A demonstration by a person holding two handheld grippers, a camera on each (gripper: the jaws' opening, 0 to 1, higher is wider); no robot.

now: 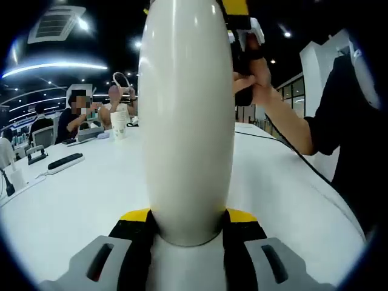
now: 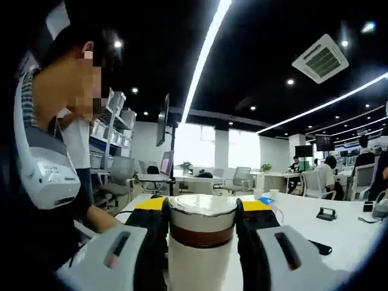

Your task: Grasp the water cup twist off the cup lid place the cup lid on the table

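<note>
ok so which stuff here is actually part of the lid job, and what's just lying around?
In the job:
- water cup, held by the left gripper
- cup lid, clamped by the right gripper
- table, where the lid goes

Lying about:
- power strip
- paper cup
- phone stand
- office chairs

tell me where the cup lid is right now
The cup lid is on top of the water cup, at bottom centre of the right gripper view, clamped between the right gripper jaws; the left gripper grips the cup's body.
</note>
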